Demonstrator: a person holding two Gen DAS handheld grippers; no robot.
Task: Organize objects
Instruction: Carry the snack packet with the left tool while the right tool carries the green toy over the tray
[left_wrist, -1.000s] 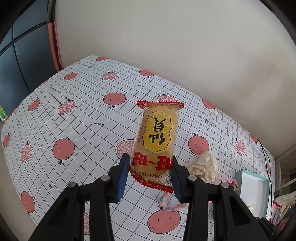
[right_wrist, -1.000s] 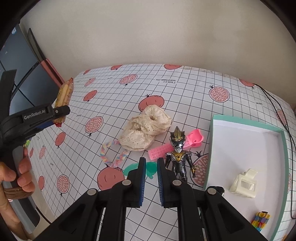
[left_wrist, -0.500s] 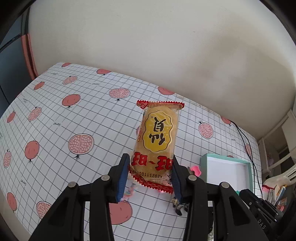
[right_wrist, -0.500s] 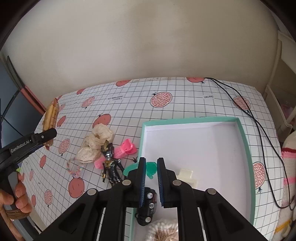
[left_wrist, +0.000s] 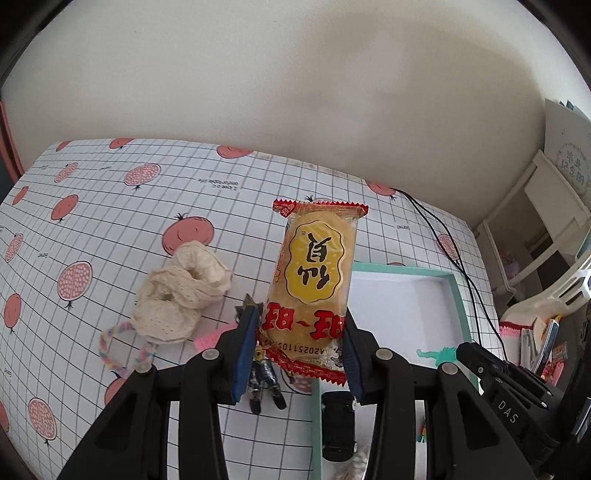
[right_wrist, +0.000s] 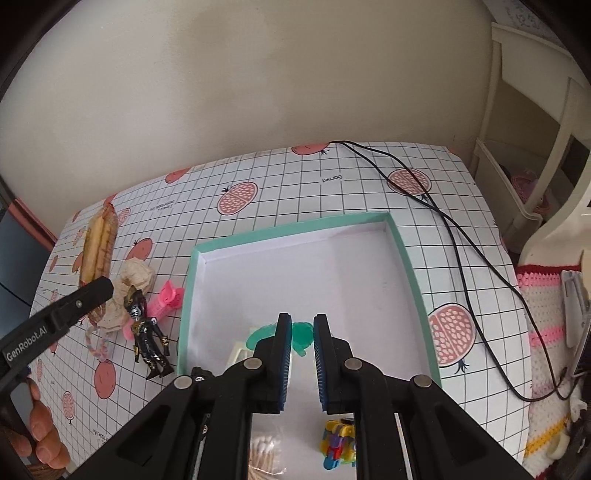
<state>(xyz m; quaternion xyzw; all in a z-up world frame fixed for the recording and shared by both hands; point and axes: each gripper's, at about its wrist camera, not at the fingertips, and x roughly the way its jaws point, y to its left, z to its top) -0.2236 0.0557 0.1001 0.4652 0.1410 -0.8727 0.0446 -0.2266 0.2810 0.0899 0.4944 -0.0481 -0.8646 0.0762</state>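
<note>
Tongs, left (left_wrist: 301, 332): closed on the lower end of a yellow rice-cracker packet with red crimped edges (left_wrist: 314, 273), held upright above the desk; since a second ago they have swung from open checked cloth to a position beside the teal-rimmed white box (left_wrist: 456, 295), so the packet looks due for placing there. Desk with white grid-and-pomegranate oilcloth (left_wrist: 92, 206), left to right: pastel braided cord (left_wrist: 110, 347), cream lace scrunchie bundle (left_wrist: 181, 291), pink plastic comb (right_wrist: 166, 302), black-and-silver hero figure (right_wrist: 147, 332), all outside the box and not yet sorted. Tongs, right (right_wrist: 300, 345): narrowly parted and empty, having moved over the box interior and let go of the green translucent plastic piece (right_wrist: 301, 332), which lies on the box floor just ahead of the tips; that item counts as delivered. Box also holds a cream hair claw (right_wrist: 240, 354), a black toy car (left_wrist: 338, 424), a bag of cotton swabs (right_wrist: 264, 458) and a multicoloured block toy (right_wrist: 338, 443). Black cable (right_wrist: 458, 251) crosses the desk at right.
</note>
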